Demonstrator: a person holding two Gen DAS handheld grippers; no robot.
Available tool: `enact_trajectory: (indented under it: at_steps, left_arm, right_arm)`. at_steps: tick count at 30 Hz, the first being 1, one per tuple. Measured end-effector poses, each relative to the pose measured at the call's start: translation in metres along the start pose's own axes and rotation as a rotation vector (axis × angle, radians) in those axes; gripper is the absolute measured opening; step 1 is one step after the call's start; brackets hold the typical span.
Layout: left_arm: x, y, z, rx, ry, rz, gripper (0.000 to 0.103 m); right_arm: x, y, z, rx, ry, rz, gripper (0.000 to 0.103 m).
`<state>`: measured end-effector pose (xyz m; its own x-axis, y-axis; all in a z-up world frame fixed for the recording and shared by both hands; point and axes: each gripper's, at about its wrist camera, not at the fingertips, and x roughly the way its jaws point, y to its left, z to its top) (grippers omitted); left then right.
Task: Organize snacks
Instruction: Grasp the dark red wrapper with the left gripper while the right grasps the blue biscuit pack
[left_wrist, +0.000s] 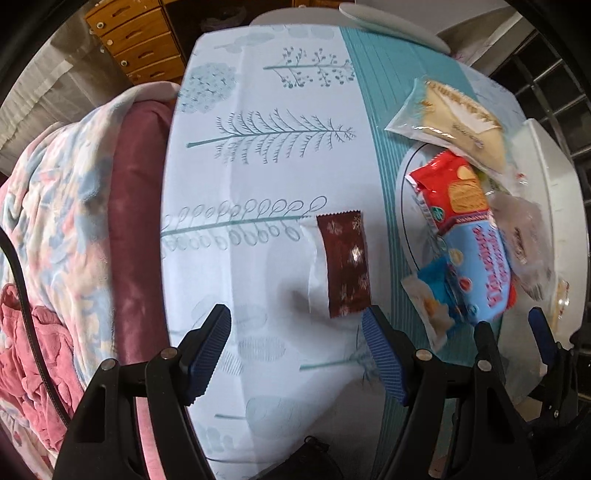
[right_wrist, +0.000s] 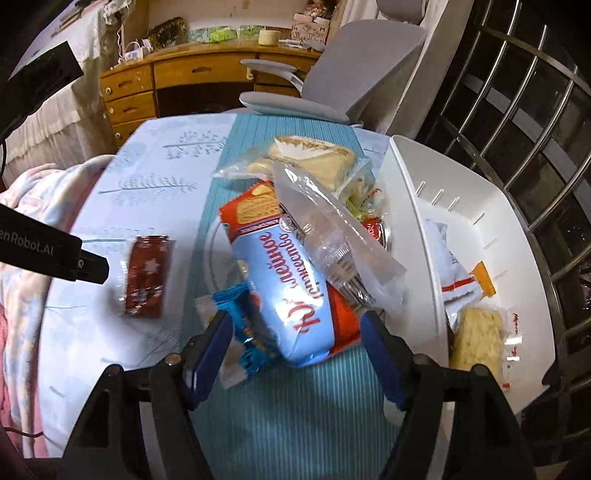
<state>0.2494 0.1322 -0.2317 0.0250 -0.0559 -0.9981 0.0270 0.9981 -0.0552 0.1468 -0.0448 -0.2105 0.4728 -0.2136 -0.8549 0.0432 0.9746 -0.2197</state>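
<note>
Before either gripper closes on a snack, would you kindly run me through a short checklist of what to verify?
1. Left gripper open and holding nothing: ok.
2. Dark red packet lying alone on the tablecloth, clear of the pile: ok.
3. Left gripper centred over that packet: not ok; the packet lies ahead of the fingertips.
4. Right gripper open, nothing clamped: ok.
5. Blue biscuit pack free to lift: not ok; a clear wrapper lies across it.
6. White tray has free room: ok.
</note>
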Motion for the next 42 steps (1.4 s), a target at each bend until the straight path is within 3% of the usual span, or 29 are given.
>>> enact_trajectory:
  at_steps: [12, 25, 29, 35, 42]
  left_arm:
    - [0.056, -0.018, 0.03, -0.037, 0.123, 0.005, 0.072]
    - [0.072, -0.037, 0.046, -0.043, 0.15, 0.053, 0.062]
    - [0.067, -0.041, 0.049, -0.045, 0.139, 0.055, 0.047]
    - [0.064, -0.037, 0.049, -0.01, 0.127, 0.053, 0.041]
    - [0.06, -0.019, 0.028, -0.012, 0.161, 0.039, 0.024]
  right_arm:
    - [0.045, 0.001, 0.004, -0.037, 0.061, -0.007, 0.076]
    - [0.06, 0.002, 0.006, -0.032, 0.07, 0.009, 0.076]
    - [0.058, 0.0, 0.007, -0.026, 0.088, 0.021, 0.07]
    - [0.053, 0.005, 0.003, 0.026, 0.149, 0.052, 0.065]
    - [0.04, 0.015, -0.009, 0.09, 0.224, 0.115, 0.061]
